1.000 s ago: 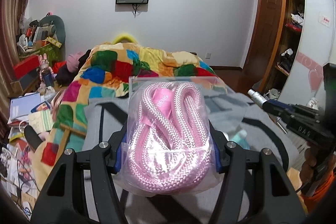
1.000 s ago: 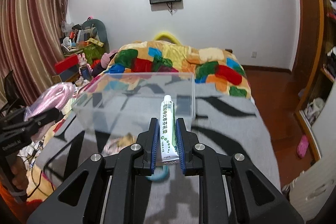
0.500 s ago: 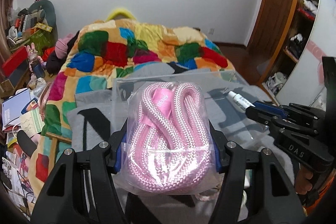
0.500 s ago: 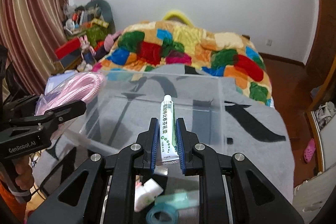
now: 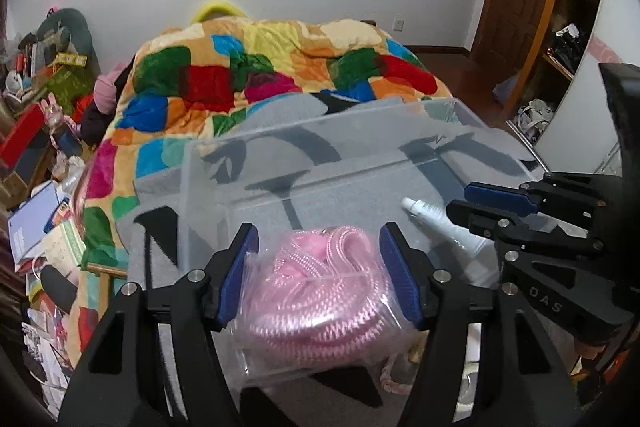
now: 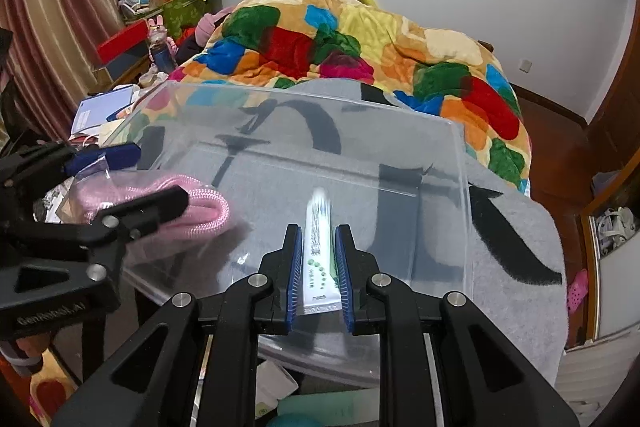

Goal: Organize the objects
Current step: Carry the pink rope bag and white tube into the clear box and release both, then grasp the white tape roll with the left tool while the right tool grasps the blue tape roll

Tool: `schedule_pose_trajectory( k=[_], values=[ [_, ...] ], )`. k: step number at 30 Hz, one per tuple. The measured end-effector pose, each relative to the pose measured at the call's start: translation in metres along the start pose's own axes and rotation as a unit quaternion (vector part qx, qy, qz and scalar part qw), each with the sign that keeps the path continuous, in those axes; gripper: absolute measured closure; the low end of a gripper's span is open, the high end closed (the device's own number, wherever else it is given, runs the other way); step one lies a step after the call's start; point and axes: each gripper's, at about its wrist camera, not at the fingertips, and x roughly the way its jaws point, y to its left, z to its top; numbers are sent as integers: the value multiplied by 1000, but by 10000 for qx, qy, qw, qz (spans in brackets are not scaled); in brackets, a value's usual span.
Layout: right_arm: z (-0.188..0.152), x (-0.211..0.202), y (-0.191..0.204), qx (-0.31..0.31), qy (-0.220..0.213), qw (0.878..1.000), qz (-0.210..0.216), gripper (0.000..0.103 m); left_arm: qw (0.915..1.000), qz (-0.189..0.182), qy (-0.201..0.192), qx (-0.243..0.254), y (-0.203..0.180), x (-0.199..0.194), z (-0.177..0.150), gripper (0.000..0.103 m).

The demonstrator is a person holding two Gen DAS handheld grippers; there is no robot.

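A clear plastic bin (image 5: 320, 163) (image 6: 456, 163) stands on the grey blanket. My left gripper (image 5: 319, 263) is open over the bin's near end; the bagged pink rope (image 5: 320, 303) lies loose between and below the spread fingers, blurred. It also shows in the right wrist view (image 6: 192, 211), beside the left gripper (image 6: 132, 183). My right gripper (image 6: 317, 255) has parted a little around a white tube with green print (image 6: 316, 255), whose tip is blurred over the bin. The tube (image 5: 428, 217) and right gripper (image 5: 480, 205) show at the right of the left wrist view.
A patchwork quilt (image 5: 256, 75) covers the bed beyond the bin. Small items, a white box (image 6: 276, 387) and a teal object (image 6: 332, 407), lie in front of the bin. Cluttered shelves and books (image 5: 36, 219) are at left, a wardrobe (image 5: 568, 7) at right.
Both grippers moved forward and down over the bin. My left gripper opened and the rope bag dropped from it. My right gripper's fingers widened around the tube, which looks blurred.
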Motion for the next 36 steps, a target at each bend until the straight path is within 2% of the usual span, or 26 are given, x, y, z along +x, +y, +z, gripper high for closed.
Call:
schedule_pose_trajectory(
  k=[3,4,9,15,23,32,34,36],
  values=[
    [-2,-11,0,-33,-110,9999,-26,73,9998,18,-175,41,0,-17,0,39],
    [-3,-15,1,-41,-168,9998,-35,72,9997,41,-245,56,-1,-23,0,38],
    [-14,-52,3,-159,-624,9978,-141,66,9980,112,-620,17,-1,-54,-9,20],
    [-39,-85,4,-131,-971,9952,-66,60,9966,23,-826,58,-11,-75,-37,14],
    [-79,-95,-1,98,-924,9955,179,60,9978,-222,-623,70,-27,-66,-76,14],
    [-118,-71,3,104,-453,9984,334,60,9983,-566,-136,28,-42,-39,-122,15],
    [-124,-62,3,84,-327,9989,336,60,9980,-629,-40,43,-46,-35,-127,17],
    [-127,-53,4,74,-225,9993,297,60,9977,-665,28,98,-52,-32,-130,24]
  ],
)
